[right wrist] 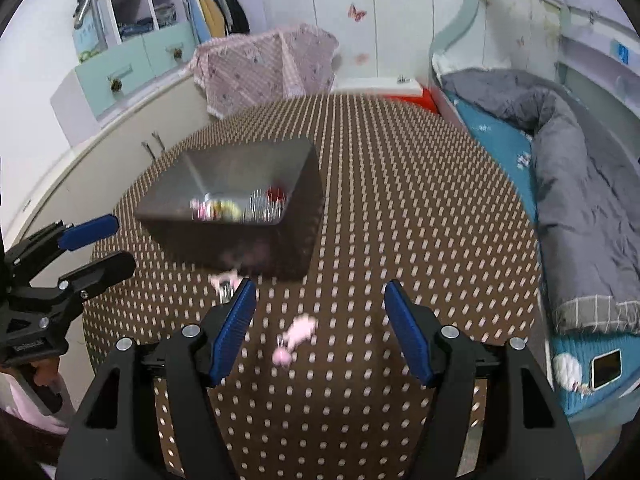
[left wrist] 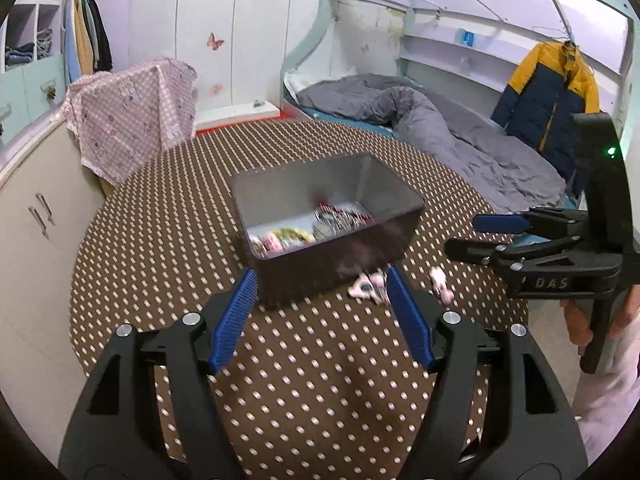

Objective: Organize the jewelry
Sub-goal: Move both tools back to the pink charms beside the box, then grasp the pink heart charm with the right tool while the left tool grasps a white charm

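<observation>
Left hand-held gripper (left wrist: 322,316) spread wide, empty; dark rectangular plastic box (left wrist: 332,256) with blurred jewelry just ahead on brown dotted bench (left wrist: 304,392), pink hair clip (left wrist: 370,286) by its right fingertip. Right hand-held gripper (right wrist: 320,330) wide open, empty; second pink clip (right wrist: 294,340) between its fingers, box ahead-left.

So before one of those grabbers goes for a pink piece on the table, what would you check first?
1. Right hand-held gripper open: ok.
2. Left hand-held gripper open: ok.
3. Pink piece lies between the right fingers, free of the box: ok.
4. Second pink piece close against the dark box: not ok, tight for fingers.
5. Box upright on the dotted tablecloth, with jewelry inside: ok.
6. Sharp view of the pieces: not ok, blurred.
</observation>
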`<state>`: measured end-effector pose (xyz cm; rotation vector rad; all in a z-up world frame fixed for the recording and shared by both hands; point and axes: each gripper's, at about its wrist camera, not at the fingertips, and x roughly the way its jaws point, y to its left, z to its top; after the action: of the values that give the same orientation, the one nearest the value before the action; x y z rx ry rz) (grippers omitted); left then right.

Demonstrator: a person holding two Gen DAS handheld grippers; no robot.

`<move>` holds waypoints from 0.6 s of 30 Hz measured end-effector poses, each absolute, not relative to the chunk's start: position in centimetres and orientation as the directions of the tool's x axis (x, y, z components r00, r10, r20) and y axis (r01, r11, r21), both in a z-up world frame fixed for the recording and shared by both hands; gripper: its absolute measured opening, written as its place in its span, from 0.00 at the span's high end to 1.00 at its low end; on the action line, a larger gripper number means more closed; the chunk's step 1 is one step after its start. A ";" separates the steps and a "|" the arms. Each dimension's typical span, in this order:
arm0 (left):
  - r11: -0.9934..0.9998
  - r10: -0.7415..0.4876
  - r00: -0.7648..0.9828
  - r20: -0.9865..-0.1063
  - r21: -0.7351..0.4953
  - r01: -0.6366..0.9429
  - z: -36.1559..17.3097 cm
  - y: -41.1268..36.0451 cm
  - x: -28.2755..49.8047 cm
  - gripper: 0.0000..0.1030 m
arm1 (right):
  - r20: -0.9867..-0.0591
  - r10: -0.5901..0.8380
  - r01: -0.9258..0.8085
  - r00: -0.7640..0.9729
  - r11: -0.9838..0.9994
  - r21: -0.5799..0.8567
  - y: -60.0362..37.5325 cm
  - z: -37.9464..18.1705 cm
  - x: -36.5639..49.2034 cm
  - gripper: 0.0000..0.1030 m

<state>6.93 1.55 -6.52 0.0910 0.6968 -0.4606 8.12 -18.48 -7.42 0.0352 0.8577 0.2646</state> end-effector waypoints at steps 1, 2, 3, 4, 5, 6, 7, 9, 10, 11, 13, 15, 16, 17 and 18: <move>0.893 -0.383 0.664 -0.643 -0.074 0.443 -6.8 1.5 6.8 0.35 | -0.750 0.243 -0.220 0.615 0.966 0.133 -18.3 -7.9 7.9 0.39; 0.891 -0.386 0.657 -0.647 -0.076 0.448 -7.0 1.4 6.8 0.35 | -0.756 0.242 -0.225 0.608 0.966 0.129 -18.0 -8.1 7.8 0.39; 0.888 -0.390 0.649 -0.654 -0.079 0.454 -7.3 1.2 6.7 0.35 | -0.760 0.242 -0.230 0.603 0.965 0.125 -17.7 -8.4 7.7 0.41; 0.886 -0.393 0.641 -0.659 -0.083 0.457 -7.6 1.0 6.6 0.35 | -0.765 0.242 -0.237 0.596 0.964 0.120 -17.3 -8.7 7.5 0.43; 0.884 -0.395 0.635 -0.663 -0.087 0.459 -7.7 0.9 6.6 0.35 | -0.769 0.241 -0.244 0.592 0.963 0.113 -17.0 -8.9 7.3 0.45; 0.882 -0.398 0.627 -0.669 -0.093 0.461 -8.0 0.8 6.7 0.35 | -0.772 0.235 -0.250 0.590 0.963 0.103 -16.7 -9.1 7.2 0.46; 0.882 -0.399 0.621 -0.675 -0.097 0.461 -8.3 0.6 6.8 0.35 | -0.775 0.230 -0.254 0.589 0.963 0.093 -16.4 -9.3 7.1 0.48; 0.882 -0.397 0.610 -0.686 -0.103 0.460 -8.7 0.4 7.1 0.35 | -0.783 0.221 -0.264 0.581 0.961 0.076 -15.9 -9.7 6.9 0.52; 0.881 -0.399 0.603 -0.691 -0.106 0.461 -9.0 0.2 7.1 0.35 | -0.788 0.217 -0.267 0.576 0.961 0.069 -15.6 -9.9 6.8 0.55; 0.880 -0.401 0.596 -0.696 -0.111 0.462 -9.2 0.0 7.2 0.35 | -0.791 0.211 -0.267 0.574 0.962 0.063 -15.5 -10.1 6.7 0.59; 0.877 -0.404 0.586 -0.702 -0.116 0.467 -9.5 -0.4 7.3 0.35 | -0.793 0.184 -0.260 0.580 0.965 0.034 -15.4 -10.5 6.6 0.64; 0.872 -0.412 0.577 -0.706 -0.122 0.473 -9.8 -0.8 7.4 0.35 | -0.790 0.161 -0.255 0.592 0.967 0.006 -15.2 -10.5 6.3 0.71; 0.870 -0.416 0.572 -0.707 -0.126 0.477 -9.9 -1.0 7.4 0.35 | -0.789 0.161 -0.255 0.593 0.967 0.006 -15.3 -10.6 6.2 0.78; 0.868 -0.419 0.569 -0.708 -0.128 0.480 -10.0 -1.1 7.4 0.35 | -0.789 0.160 -0.255 0.593 0.967 0.005 -15.4 -10.7 6.0 0.84; 0.866 -0.424 0.568 -0.705 -0.132 0.483 -10.0 -1.3 7.5 0.35 | -0.789 0.159 -0.255 0.594 0.967 0.002 -15.5 -10.7 5.9 0.87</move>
<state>7.46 -1.29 -10.04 0.0787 0.8068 -0.5332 5.93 -15.47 -10.68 -0.1149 0.9036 0.2408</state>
